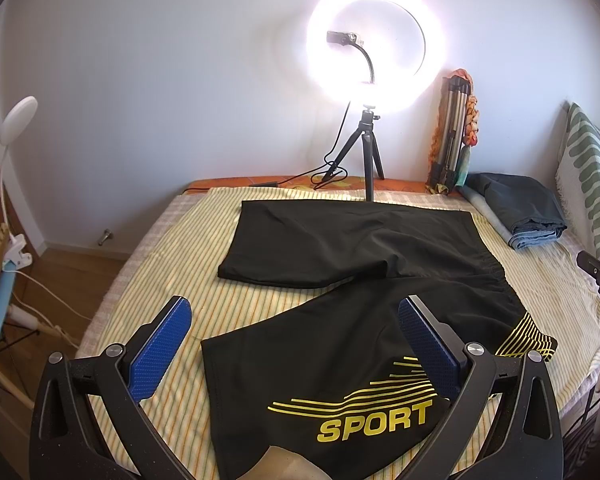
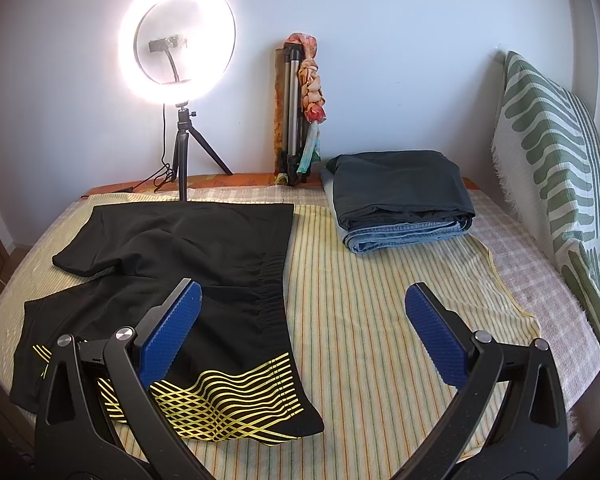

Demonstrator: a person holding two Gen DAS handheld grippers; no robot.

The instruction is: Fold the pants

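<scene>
Black shorts [image 1: 340, 280] lie spread flat on the bed [image 1: 140, 280], over a striped yellow cloth [image 2: 360, 300], unfolded. Both legs point toward the bed's left edge; the waistband runs along the right side of the garment, roughly mid-bed. Near leg shows yellow "SPORT" print and wavy yellow lines at the near hem and waist corner. Far leg reaches almost to the bed's far edge.

Left gripper [image 1: 296, 320] hovers above the near leg, jaws wide open, nothing between the blue pads [image 1: 160, 352]. Right gripper [image 2: 304, 308] hovers over the waistband side, jaws wide open too, empty; its left pad sits over black fabric, its right pad over bare striped cloth.

Folded stack of clothes [image 2: 400, 204], dark piece on top of jeans, sits near the far right corner of the bed, well apart from the shorts. Lit ring light [image 2: 178, 40] on a small tripod stands at the far edge, just behind the shorts. Folded tripod [image 2: 296, 108] with a scarf leans on the wall. Green-patterned cushion [image 2: 552, 152] stands along the right edge.
</scene>
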